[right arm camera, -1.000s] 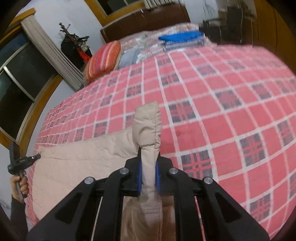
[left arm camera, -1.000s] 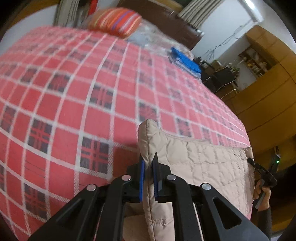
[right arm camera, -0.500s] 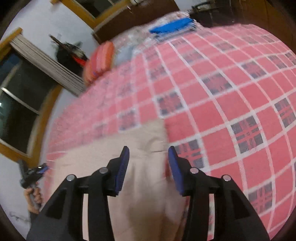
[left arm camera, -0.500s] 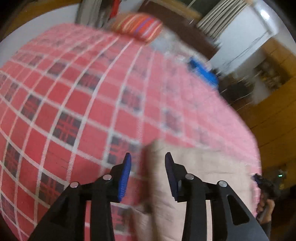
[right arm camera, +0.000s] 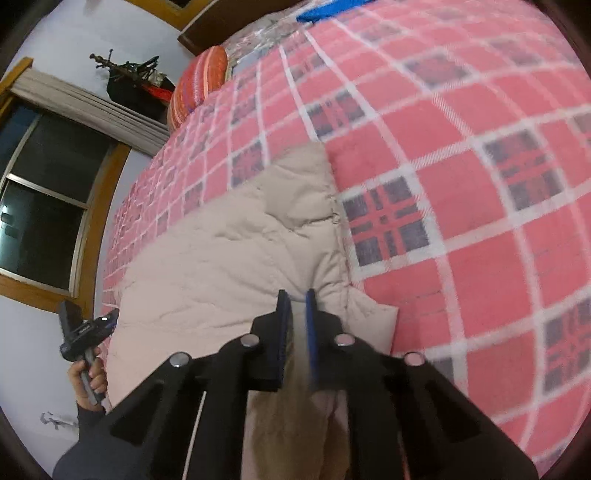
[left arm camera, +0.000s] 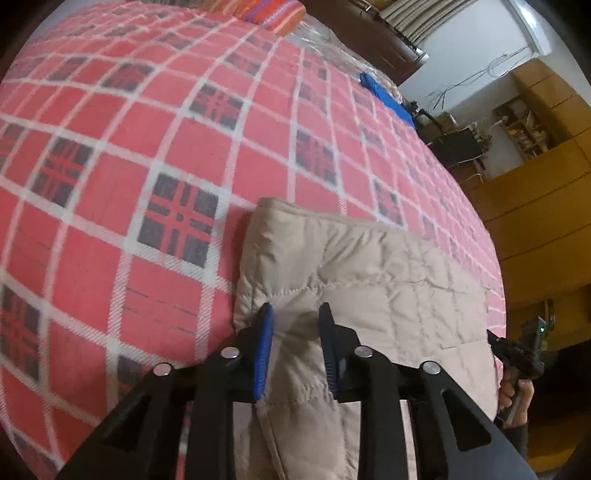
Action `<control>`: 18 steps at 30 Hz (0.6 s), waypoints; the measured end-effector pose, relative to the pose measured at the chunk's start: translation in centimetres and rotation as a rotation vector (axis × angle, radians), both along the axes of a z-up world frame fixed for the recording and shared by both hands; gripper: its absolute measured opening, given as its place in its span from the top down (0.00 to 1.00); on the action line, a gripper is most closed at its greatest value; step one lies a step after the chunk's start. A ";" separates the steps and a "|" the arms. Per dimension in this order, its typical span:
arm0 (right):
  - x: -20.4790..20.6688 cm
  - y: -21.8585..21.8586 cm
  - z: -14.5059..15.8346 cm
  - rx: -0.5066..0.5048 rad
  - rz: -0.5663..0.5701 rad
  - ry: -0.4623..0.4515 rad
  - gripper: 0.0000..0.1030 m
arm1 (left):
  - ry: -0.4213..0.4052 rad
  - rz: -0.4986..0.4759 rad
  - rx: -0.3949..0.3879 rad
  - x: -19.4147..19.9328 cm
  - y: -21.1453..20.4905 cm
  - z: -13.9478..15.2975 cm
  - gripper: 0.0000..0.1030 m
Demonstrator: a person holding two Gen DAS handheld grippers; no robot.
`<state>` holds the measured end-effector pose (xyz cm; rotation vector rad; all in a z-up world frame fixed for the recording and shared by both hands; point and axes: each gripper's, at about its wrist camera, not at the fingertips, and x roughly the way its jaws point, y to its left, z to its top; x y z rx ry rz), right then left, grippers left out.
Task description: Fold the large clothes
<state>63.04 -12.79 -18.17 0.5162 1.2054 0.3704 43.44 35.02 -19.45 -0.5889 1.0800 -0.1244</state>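
A beige quilted garment (left arm camera: 369,280) (right arm camera: 229,251) lies folded on the near part of a bed with a red plaid cover (left arm camera: 147,166) (right arm camera: 480,221). My left gripper (left arm camera: 296,308) hovers open over the garment's left near edge, with fabric showing below the gap and nothing pinched. My right gripper (right arm camera: 297,293) sits at the garment's right near edge. Its jaws are nearly together, with a blurred strip of beige fabric between them. Each view catches the other gripper in a hand at the garment's far side: the right gripper (left arm camera: 517,350) and the left gripper (right arm camera: 85,328).
An orange striped pillow (left arm camera: 273,14) (right arm camera: 195,88) and a blue flat item (left arm camera: 384,92) lie at the head of the bed. Wooden wardrobes (left arm camera: 546,206) stand along the right side, a dark window (right arm camera: 48,214) along the left.
A second ago both grippers held raised folds of the garment. They let go and opened wide. Now the garment lies flat, both have dropped toward its near edge, and the right jaws have closed in.
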 end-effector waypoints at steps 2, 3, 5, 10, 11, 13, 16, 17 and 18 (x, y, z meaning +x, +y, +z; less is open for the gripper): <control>-2.1 0.3 2.0 0.043 0.025 -0.038 0.79 | -0.069 -0.046 0.009 -1.8 -0.7 2.5 0.67; -3.7 0.7 3.1 0.058 0.056 -0.057 0.79 | -0.109 -0.099 -0.012 -3.8 -1.5 3.8 0.65; -7.0 1.6 4.5 0.080 0.120 -0.098 0.77 | -0.136 -0.169 -0.042 -6.3 -2.8 4.7 0.64; -9.6 2.1 1.1 0.020 0.116 -0.043 0.85 | -0.057 -0.236 0.020 -9.0 -5.0 0.2 0.67; -9.6 2.2 0.3 -0.001 0.110 -0.033 0.97 | -0.045 -0.216 0.014 -8.9 -4.8 -0.9 0.74; -9.7 2.4 -0.4 -0.018 0.090 -0.018 1.00 | -0.041 -0.201 0.021 -8.9 -4.7 -1.4 0.80; -11.2 2.7 2.0 -0.024 0.079 -0.068 0.88 | -0.077 -0.193 0.035 -10.2 -4.9 1.2 0.73; -12.1 2.9 2.9 -0.016 0.086 -0.091 0.86 | -0.109 -0.203 0.023 -11.4 -4.9 2.3 0.69; -13.7 3.2 4.0 -0.001 0.102 -0.122 0.85 | -0.135 -0.215 0.009 -12.8 -5.1 3.1 0.68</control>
